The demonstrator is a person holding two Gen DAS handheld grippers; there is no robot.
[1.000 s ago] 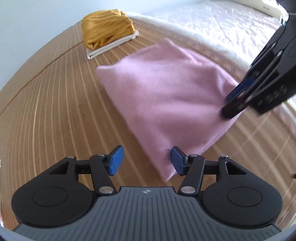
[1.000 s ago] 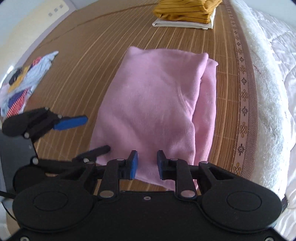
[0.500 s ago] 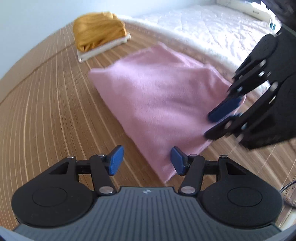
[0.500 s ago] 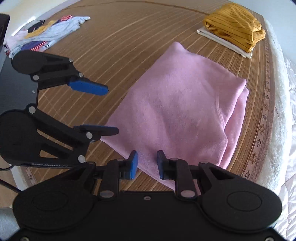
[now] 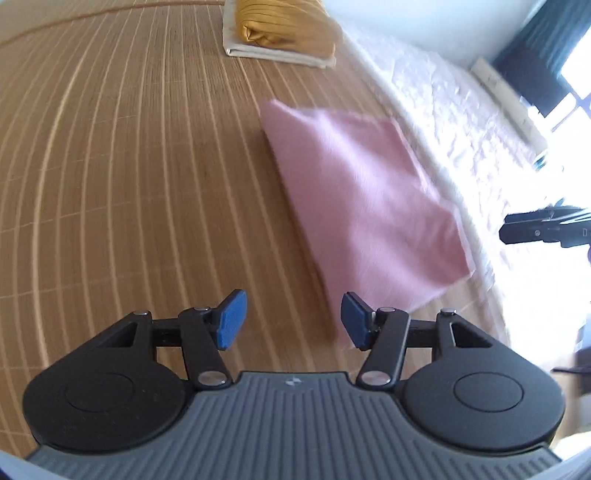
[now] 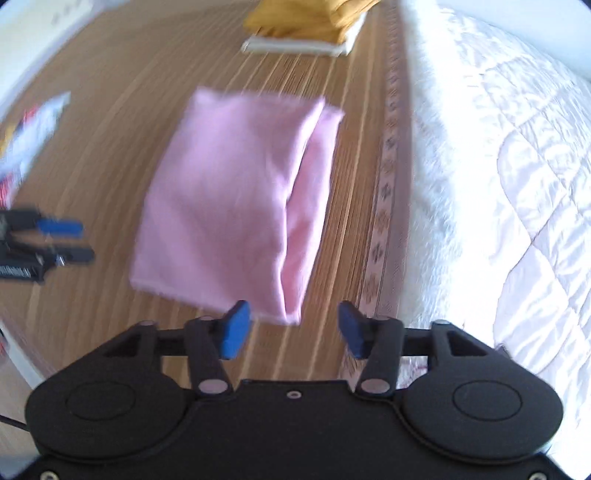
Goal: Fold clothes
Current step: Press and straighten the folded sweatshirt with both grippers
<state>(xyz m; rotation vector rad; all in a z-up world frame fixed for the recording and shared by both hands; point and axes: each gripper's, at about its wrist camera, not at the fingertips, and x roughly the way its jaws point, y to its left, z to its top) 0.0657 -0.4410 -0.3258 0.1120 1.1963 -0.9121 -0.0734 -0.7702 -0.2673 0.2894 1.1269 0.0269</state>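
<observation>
Pink cloth point(image 6: 229, 192): soft, light, floppy, I think. Will sag if lifted by one corner. Best hold looks like near edge, both corners at once. Looks folded into neat rectangle, thin layer peeking out on right side. Lies flat on bamboo mat point(image 5: 110, 166), just beside white quilt point(image 6: 498, 184). Right gripper point(image 6: 291, 330): jaws apart, holding nothing, just before near edge. Left gripper point(image 5: 293, 319): jaws apart, empty, by cloth's near corner. Yellow folded clothes point(image 5: 284, 26) far off on mat. Pictures blurry.

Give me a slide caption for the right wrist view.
Open right gripper near the folded pink garment on the bamboo mat.
</observation>
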